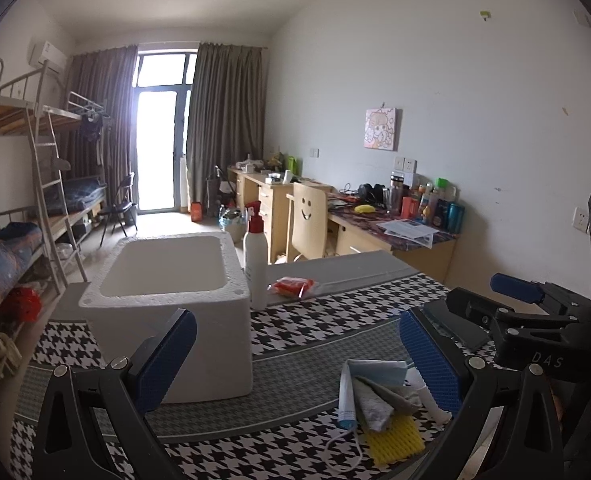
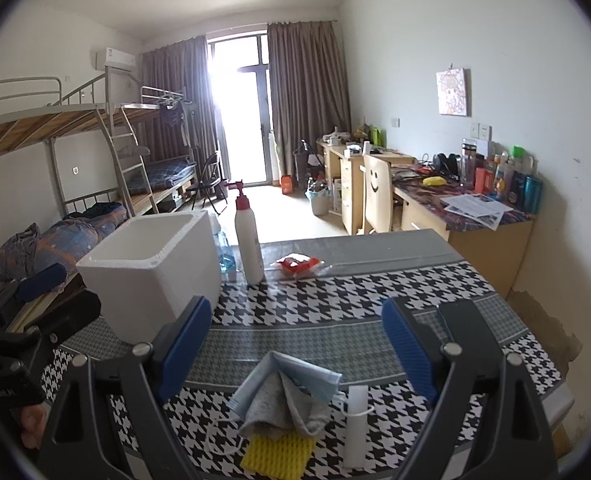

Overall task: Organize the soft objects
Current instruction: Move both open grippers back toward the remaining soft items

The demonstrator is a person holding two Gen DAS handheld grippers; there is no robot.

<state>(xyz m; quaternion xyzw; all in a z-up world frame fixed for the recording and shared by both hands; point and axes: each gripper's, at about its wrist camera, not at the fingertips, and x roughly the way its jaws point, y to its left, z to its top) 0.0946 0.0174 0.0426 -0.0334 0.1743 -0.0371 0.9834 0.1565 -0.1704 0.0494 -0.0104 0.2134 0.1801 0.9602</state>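
Note:
A small pile lies on the houndstooth table (image 2: pixel 335 292): a blue face mask (image 2: pixel 295 376) over a grey cloth (image 2: pixel 283 408), with a yellow sponge (image 2: pixel 275 452) underneath and a white tube (image 2: pixel 355 424) beside them. My right gripper (image 2: pixel 297 348) is open, its blue pads on either side of the pile and a little above it. My left gripper (image 1: pixel 299 360) is open too. From it the mask (image 1: pixel 375 372), cloth (image 1: pixel 379 400) and sponge (image 1: pixel 395 440) sit just inside its right finger. An empty white foam box (image 1: pixel 167 304) stands to the left.
A white spray bottle (image 2: pixel 249 244) and a red packet (image 2: pixel 297 264) stand at the table's far edge, with a blue-liquid bottle (image 2: pixel 225 256) behind the box (image 2: pixel 151 272). A dark flat object (image 2: pixel 463 320) lies right of the pile. Bunk beds are left, desks right.

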